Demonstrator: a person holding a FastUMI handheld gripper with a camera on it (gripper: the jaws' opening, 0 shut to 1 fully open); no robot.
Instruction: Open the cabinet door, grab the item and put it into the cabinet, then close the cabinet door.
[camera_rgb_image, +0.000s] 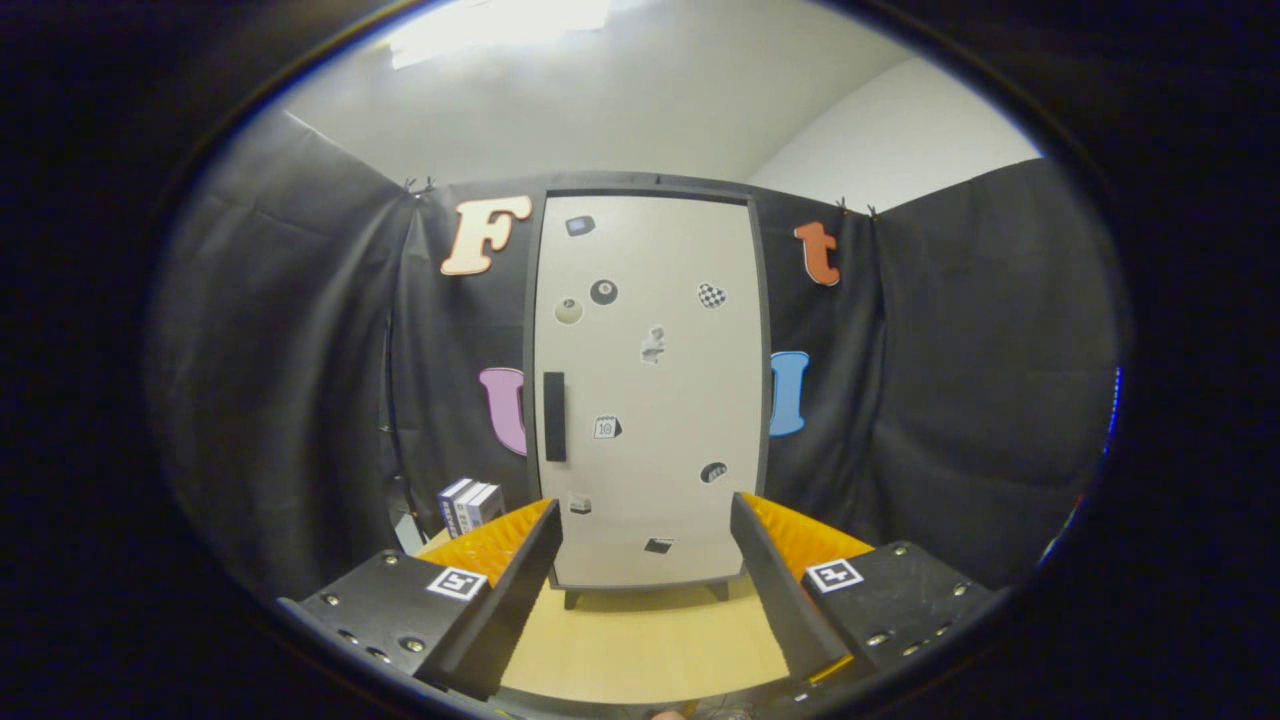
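A tall cabinet (650, 390) with a pale door stands straight ahead on the wooden table (640, 640), beyond my fingers. Its door is closed and carries several small stickers. A dark vertical handle (554, 416) sits on the door's left side. A small white and blue box (468, 505) stands on the table left of the cabinet, beyond my left finger. My gripper (645, 520) is open, its fingers spread wide with nothing between them, a short way back from the cabinet's foot.
Black cloth walls close in the booth on the left, right and behind the cabinet. Bare tabletop lies between my fingers and the cabinet's short legs.
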